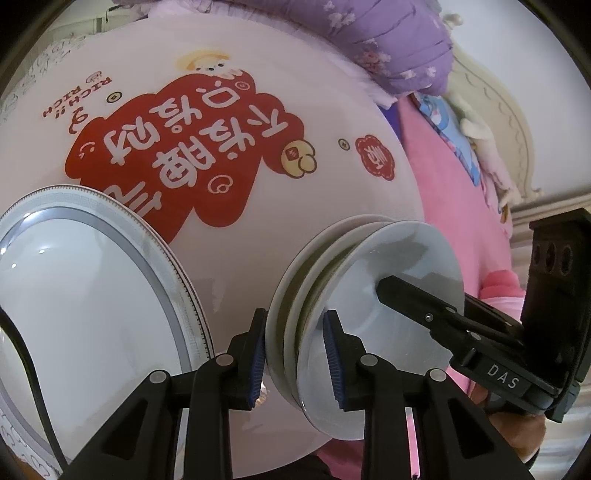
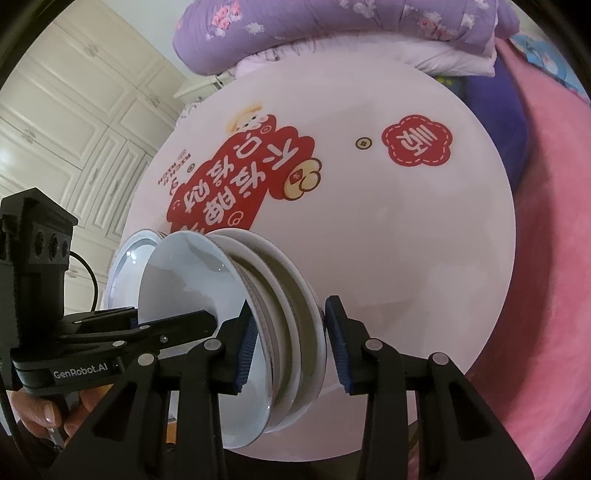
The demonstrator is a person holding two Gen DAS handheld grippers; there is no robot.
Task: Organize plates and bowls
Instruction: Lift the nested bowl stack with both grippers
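A stack of small white bowls and plates (image 1: 369, 280) stands on the round pink table (image 1: 207, 59) with red lettering. My left gripper (image 1: 295, 356) is shut on the stack's near rim, one blue pad on each side. My right gripper (image 2: 290, 349) grips the same stack (image 2: 207, 280) from the opposite side, and its black fingers (image 1: 417, 301) reach over the top bowl in the left wrist view. A large white plate with a grey patterned rim (image 1: 88, 288) lies to the left of the stack; it also shows behind the stack in the right wrist view (image 2: 127, 258).
Purple bedding (image 2: 332, 33) is piled beyond the table. A pink blanket (image 2: 554, 258) lies on the right. White cabinet doors (image 2: 74, 129) stand at the left. A cream headboard (image 1: 509, 122) shows at the right of the left wrist view.
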